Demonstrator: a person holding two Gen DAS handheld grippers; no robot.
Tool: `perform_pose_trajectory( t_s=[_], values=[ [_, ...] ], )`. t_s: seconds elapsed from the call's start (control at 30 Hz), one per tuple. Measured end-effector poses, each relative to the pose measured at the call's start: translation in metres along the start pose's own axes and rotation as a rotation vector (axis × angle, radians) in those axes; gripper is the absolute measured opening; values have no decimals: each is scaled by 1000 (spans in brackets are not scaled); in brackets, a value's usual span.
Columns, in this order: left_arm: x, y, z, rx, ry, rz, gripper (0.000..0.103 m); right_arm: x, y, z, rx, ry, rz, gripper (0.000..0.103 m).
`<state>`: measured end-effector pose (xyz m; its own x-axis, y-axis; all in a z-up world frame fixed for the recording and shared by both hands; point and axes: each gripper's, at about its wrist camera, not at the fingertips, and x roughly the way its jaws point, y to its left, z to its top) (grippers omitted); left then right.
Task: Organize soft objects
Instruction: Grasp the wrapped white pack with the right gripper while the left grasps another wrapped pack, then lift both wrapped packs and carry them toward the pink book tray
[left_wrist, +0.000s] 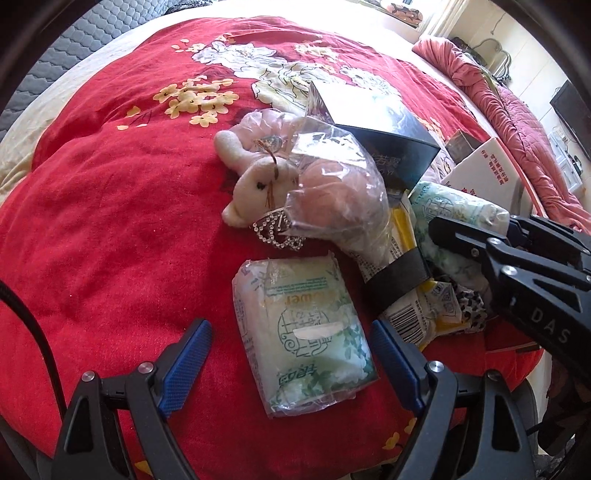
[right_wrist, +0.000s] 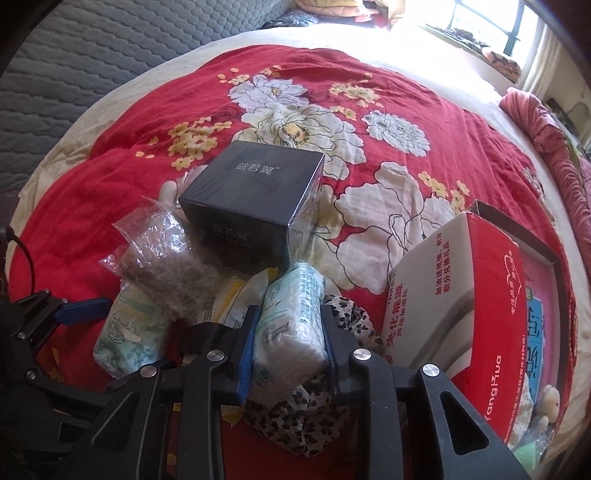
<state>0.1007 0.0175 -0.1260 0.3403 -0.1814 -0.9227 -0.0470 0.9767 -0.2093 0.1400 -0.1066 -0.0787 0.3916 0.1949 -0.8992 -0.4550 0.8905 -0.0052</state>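
A green-and-white tissue pack (left_wrist: 303, 332) lies on the red floral blanket (left_wrist: 110, 221), and my left gripper (left_wrist: 291, 362) hangs open over its near end, blue pads on either side without touching. Behind it lies a pale plush toy (left_wrist: 258, 184) in a clear plastic bag. My right gripper (right_wrist: 290, 314) is shut on a second tissue pack (right_wrist: 291, 325), its pads pressing both long sides. That pack rests on a leopard-print cloth (right_wrist: 306, 417). In the left wrist view the right gripper (left_wrist: 424, 254) comes in from the right into the pile.
A black box (right_wrist: 251, 199) sits behind the pile, leaning over the bagged toy (right_wrist: 166, 251). A red-and-white carton (right_wrist: 461, 288) stands to the right, with a framed tray (right_wrist: 546, 280) behind it. Yellow packets (right_wrist: 236, 295) lie between the tissue packs. A pink quilt (left_wrist: 509, 110) lines the bed's far right.
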Motion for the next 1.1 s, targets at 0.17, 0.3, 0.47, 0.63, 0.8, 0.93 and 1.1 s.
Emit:
perform_pose_trajectory(
  t_s=[0.17,0.3,0.47,0.63,0.8,0.93,1.1],
  values=[
    [3,3,1,-14,-25,1,68,-11,-2,-3,21,-43,11,29],
    [1,7,0,-20,-39,-9,54,-24,-7,-3,40,-84,1,29],
    [-6,12,-3,-29,-49,-22,49,-39,-12,-4,71,-122,23,28],
    [-14,15,-7,-22,-53,-3,48,-49,-16,-5,117,-139,37,28],
    [-27,20,-12,-24,-84,3,48,-59,-7,-5,99,-156,38,28],
    [-40,28,-15,-39,-118,19,48,-66,1,-4,83,-169,42,28],
    [-59,36,-18,-56,-162,42,48,-74,8,-4,73,-184,48,29]
  ],
)
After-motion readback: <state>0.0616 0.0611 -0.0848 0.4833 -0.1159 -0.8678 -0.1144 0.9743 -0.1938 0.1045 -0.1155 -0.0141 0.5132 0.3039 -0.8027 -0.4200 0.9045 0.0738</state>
